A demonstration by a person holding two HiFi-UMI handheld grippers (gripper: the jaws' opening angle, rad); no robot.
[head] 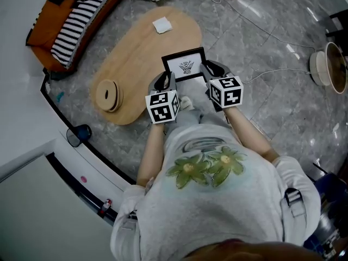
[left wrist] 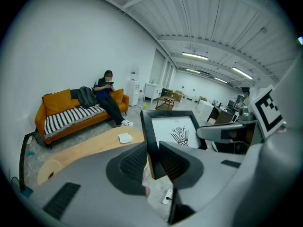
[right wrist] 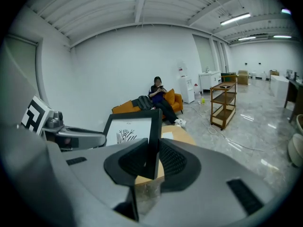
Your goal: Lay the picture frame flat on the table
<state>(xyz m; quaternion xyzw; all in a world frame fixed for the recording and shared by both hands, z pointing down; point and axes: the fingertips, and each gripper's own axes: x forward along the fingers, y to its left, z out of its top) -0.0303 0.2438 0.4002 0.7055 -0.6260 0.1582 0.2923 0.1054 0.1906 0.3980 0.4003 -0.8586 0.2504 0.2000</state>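
Observation:
A black picture frame [head: 185, 64] with a white print of a plant drawing hangs over the near end of the oval wooden table [head: 136, 53], its face tipped up toward me. My left gripper [head: 167, 81] is shut on the frame's left edge and my right gripper [head: 207, 73] is shut on its right edge. In the left gripper view the ribbed pads [left wrist: 134, 161] clamp the frame's [left wrist: 171, 130] black side bar. In the right gripper view the frame [right wrist: 129, 131] stands upright between the pads [right wrist: 173, 160]. The frame's bottom edge is hidden behind the jaws.
A small white square [head: 162, 25] and a round wooden disc [head: 109, 95] lie on the table. An orange sofa [head: 70, 20] with a striped blanket stands at the far left, and a person [left wrist: 107, 92] sits on it. A wooden trolley [right wrist: 222, 103] stands on the right, and cables cross the grey floor [head: 261, 31].

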